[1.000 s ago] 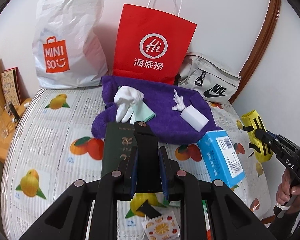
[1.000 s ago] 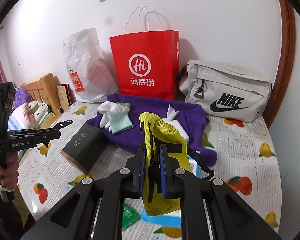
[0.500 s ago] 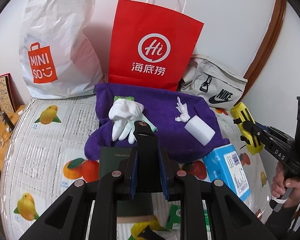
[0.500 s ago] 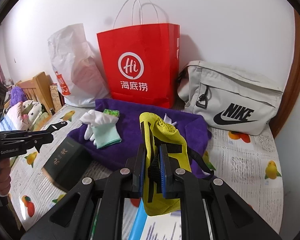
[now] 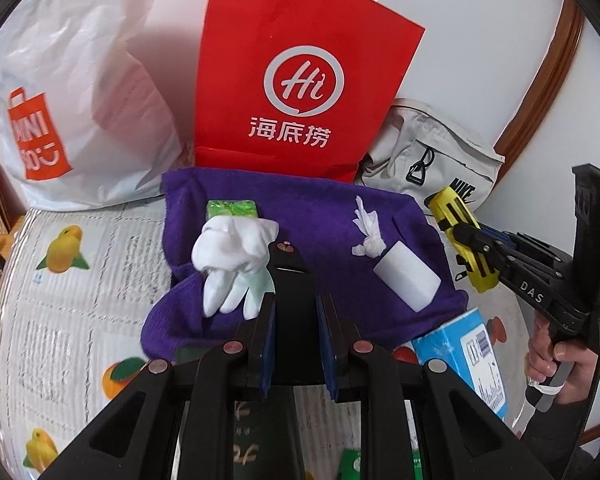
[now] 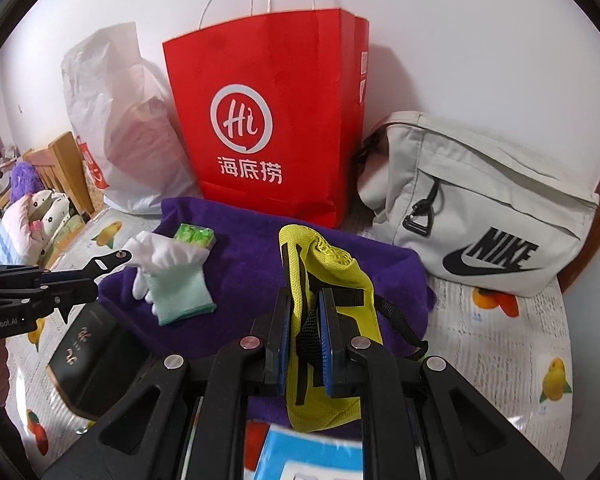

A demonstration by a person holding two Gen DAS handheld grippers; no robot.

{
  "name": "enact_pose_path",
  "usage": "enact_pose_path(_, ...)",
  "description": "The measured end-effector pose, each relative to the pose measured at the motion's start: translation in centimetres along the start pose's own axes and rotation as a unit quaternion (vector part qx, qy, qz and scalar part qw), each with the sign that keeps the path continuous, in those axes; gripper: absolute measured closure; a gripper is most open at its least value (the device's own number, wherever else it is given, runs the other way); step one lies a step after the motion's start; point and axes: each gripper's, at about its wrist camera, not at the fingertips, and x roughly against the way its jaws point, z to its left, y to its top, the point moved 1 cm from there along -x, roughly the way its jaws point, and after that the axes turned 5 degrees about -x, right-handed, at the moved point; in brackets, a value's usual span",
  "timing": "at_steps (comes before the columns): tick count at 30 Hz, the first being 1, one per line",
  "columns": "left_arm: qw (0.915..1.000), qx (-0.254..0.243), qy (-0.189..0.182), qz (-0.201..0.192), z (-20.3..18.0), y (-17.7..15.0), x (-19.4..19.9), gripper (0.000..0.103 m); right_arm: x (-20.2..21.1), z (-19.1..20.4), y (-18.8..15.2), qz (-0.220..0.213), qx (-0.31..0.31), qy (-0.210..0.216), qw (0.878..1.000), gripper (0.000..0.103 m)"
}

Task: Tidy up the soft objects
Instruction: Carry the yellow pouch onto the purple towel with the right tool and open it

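the right gripper (image 6: pixel 305 340) is clamped on a yellow mesh pouch (image 6: pixel 324 276); a black flat piece (image 5: pixel 294 300) is pinched by the left gripper (image 5: pixel 296 320). ahead lies the purple towel (image 5: pixel 320 216). the dangling strap could be snagged on the blue box (image 5: pixel 468 364) below.

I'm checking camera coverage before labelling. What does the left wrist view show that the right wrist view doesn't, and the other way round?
Only the left wrist view: a white roll and a twisted white tissue on the purple towel, hidden in the right view behind the yellow mesh pouch.

Only the right wrist view: a pile of bedding beyond a wooden headboard.

Both: the towel, white gloves, red paper bag, grey Nike bag and the pouch.
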Motion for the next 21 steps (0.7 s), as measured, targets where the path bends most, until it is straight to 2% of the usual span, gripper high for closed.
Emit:
enact_pose_path(9,0.9997,-0.012,-0.002,0.022,0.1,2.0,-3.5,0.084,-4.3,-0.5,0.3,0.037,0.010,-0.003,0.999,0.090)
enact_pose_path(21,0.9990,-0.013,0.006,0.043,0.3,3.3,-7.0,0.084,-7.5,-0.6,0.5,0.061,0.015,0.009,0.998,0.089)
